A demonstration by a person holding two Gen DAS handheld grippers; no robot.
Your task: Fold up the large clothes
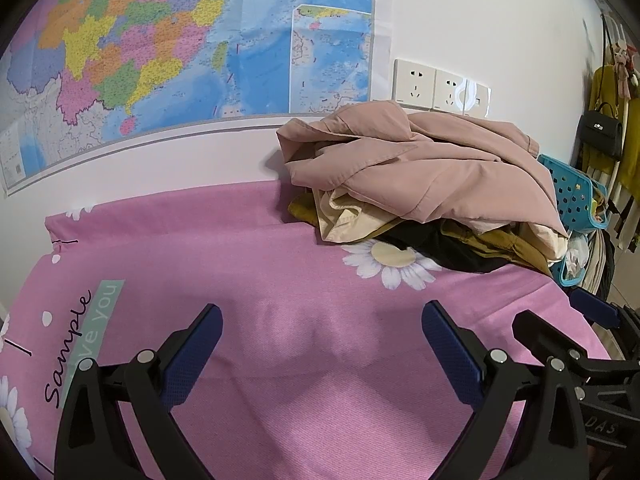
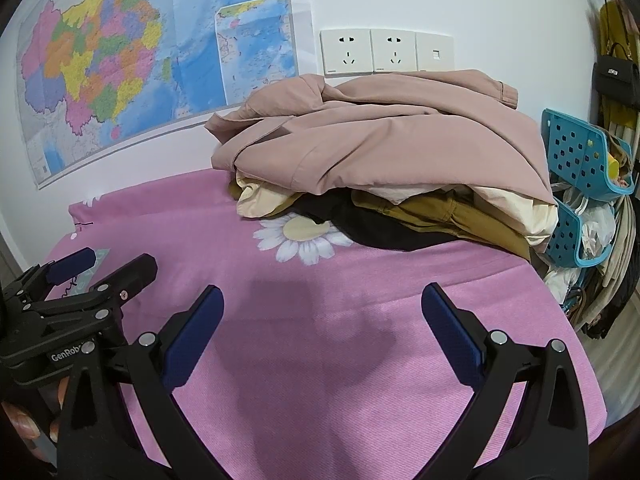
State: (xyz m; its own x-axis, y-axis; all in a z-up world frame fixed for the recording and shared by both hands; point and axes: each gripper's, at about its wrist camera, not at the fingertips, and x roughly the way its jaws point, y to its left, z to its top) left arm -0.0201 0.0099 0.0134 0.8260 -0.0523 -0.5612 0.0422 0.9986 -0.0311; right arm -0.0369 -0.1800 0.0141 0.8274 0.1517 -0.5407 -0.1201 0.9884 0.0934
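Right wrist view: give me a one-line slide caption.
Open right hand-held gripper above the pink sheet, facing an unfolded clothes pile topped by a dusty-pink garment.

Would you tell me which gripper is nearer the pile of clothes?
Right. The right gripper hovers open just before the pile of clothes; the left gripper, also open, sits farther left.

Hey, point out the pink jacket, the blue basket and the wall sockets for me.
pink jacket (image 2: 400,140), right wrist view, on its broad top panel, top of the pile.
blue basket (image 2: 576,152), right wrist view, on its perforated side wall.
wall sockets (image 2: 347,52), right wrist view, on the leftmost plate.
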